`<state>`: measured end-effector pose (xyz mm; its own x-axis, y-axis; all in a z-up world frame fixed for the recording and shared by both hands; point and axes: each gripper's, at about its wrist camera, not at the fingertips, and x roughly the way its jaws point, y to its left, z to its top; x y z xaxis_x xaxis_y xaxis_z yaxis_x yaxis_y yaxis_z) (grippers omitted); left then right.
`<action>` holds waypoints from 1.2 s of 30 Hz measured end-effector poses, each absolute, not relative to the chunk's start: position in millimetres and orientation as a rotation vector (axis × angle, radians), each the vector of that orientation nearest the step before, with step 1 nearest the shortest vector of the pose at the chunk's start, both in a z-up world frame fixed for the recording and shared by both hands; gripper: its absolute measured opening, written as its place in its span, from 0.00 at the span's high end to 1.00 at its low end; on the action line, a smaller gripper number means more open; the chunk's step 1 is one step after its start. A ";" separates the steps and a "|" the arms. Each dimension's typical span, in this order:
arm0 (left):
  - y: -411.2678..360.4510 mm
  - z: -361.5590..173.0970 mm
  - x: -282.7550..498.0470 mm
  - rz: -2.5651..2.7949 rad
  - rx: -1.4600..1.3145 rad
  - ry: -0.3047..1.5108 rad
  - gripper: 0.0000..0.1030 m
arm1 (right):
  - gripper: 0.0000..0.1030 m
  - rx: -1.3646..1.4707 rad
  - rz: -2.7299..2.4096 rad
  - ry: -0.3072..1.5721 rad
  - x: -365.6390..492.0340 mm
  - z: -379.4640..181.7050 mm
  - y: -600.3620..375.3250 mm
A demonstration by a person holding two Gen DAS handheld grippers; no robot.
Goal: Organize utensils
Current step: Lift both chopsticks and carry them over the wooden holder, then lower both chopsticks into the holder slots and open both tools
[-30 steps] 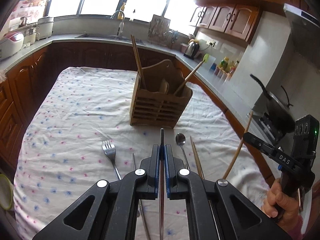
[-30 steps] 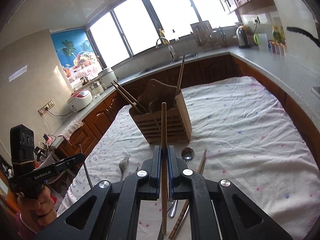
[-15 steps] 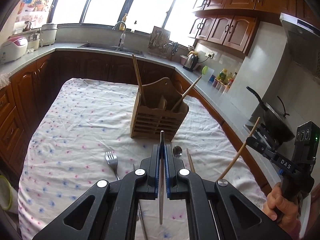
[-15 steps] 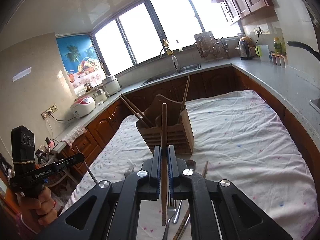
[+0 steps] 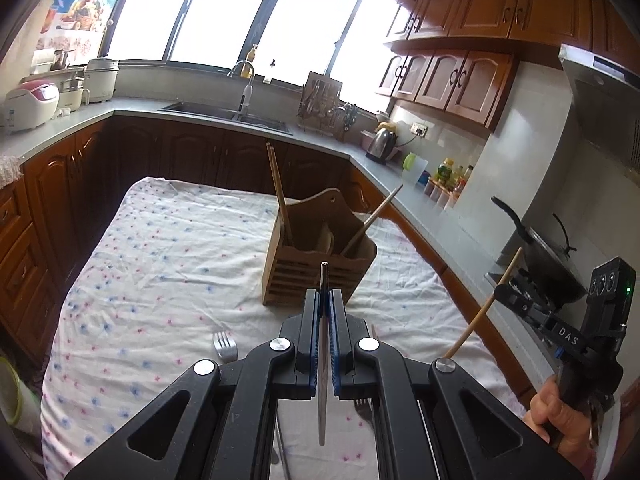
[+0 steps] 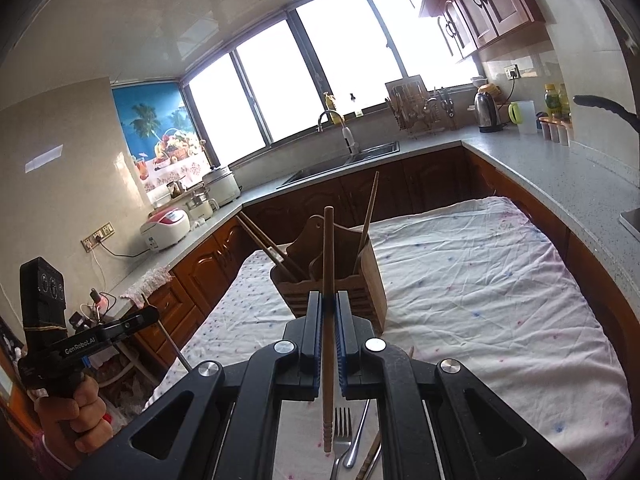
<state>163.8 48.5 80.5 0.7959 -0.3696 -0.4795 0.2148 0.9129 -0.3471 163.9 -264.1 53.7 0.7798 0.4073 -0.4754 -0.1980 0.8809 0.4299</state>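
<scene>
Where the wooden utensil holder (image 5: pixel 316 264) stands on the cloth-covered worktop (image 5: pixel 160 264): slatted front, arched back, three chopsticks leaning inside. Two forks lying on the cloth, one fork (image 5: pixel 225 347) beside the left hand-held gripper (image 5: pixel 325 300). Left hand-held gripper clamped shut on a thin metal chopstick (image 5: pixel 323 360). Right hand-held gripper (image 6: pixel 329 304) clamped shut on one wooden chopstick (image 6: pixel 328 320), raised above the cloth.

Black tool (image 5: pixel 325 304), blue pads (image 5: pixel 335 344)
</scene>
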 end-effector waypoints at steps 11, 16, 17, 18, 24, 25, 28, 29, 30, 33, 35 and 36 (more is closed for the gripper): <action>56.3 87.3 180.6 -0.318 -0.305 0.524 0.98 | 0.94 0.379 0.332 0.567 188.2 60.3 -266.3; 59.1 96.5 193.1 -0.315 -0.308 0.490 0.98 | 0.94 0.380 0.330 0.539 208.4 68.9 -266.7; 59.6 98.0 195.7 -0.314 -0.310 0.484 0.98 | 0.94 0.380 0.330 0.536 211.8 70.4 -266.5; 60.4 99.2 199.0 -0.312 -0.312 0.477 0.97 | 0.94 0.381 0.331 0.533 217.5 72.4 -266.6; 61.5 111.5 227.7 -0.307 -0.305 0.437 0.98 | 0.94 0.388 0.325 0.500 249.6 83.7 -268.5; 61.9 113.4 233.3 -0.306 -0.307 0.432 0.98 | 0.94 0.390 0.325 0.494 255.7 86.0 -268.6; 61.3 120.2 249.3 -0.295 -0.294 0.406 0.98 | 0.94 0.395 0.322 0.474 270.3 91.6 -269.6; 60.7 123.2 255.1 -0.291 -0.291 0.397 0.98 | 0.94 0.396 0.322 0.464 276.5 94.5 -269.4; 60.6 124.2 258.7 -0.291 -0.289 0.390 0.98 | 0.94 0.396 0.321 0.454 281.1 96.9 -269.0; 59.7 128.7 275.5 -0.294 -0.287 0.353 0.98 | 0.94 0.390 0.318 0.426 294.0 103.1 -268.8; 57.7 129.7 289.9 -0.285 -0.287 0.334 0.98 | 0.94 0.383 0.311 0.410 301.9 106.4 -268.5; 57.2 127.7 294.3 -0.281 -0.287 0.329 0.98 | 0.94 0.379 0.308 0.404 306.3 107.3 -268.1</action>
<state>294.3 57.2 127.7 0.9086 -0.3147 -0.2746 0.2226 0.9212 -0.3191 306.3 -268.1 107.3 0.8754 0.3617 -0.3207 -0.2139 0.8848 0.4139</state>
